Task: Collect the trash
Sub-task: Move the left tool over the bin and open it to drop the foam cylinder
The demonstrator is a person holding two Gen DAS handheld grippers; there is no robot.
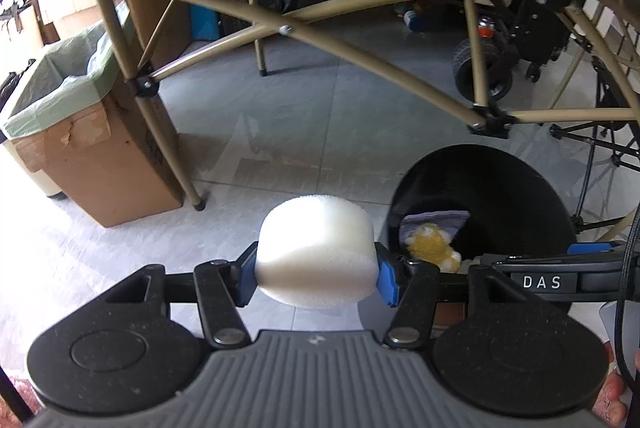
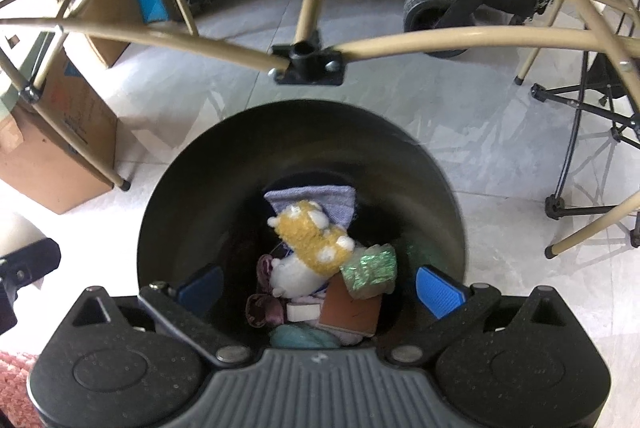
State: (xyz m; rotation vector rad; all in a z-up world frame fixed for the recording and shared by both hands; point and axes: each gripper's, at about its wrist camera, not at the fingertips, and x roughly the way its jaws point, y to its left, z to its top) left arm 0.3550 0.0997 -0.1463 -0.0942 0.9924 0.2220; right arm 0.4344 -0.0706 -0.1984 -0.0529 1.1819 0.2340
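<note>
My left gripper is shut on a white foam cylinder, its blue pads pressing both sides, above the pale tiled floor. To its right stands a round black bin with a yellow and white plush toy showing inside. In the right wrist view my right gripper hangs open directly over the same black bin, nothing between its blue pads. Inside lie the yellow plush toy, a green crinkled wrapper, a brown flat piece, a purple cloth and other scraps.
A folding table's tan metal frame arches over the floor, with a black joint just beyond the bin. A cardboard box with a green liner stands left. A black-wheeled cart and tripod legs sit right.
</note>
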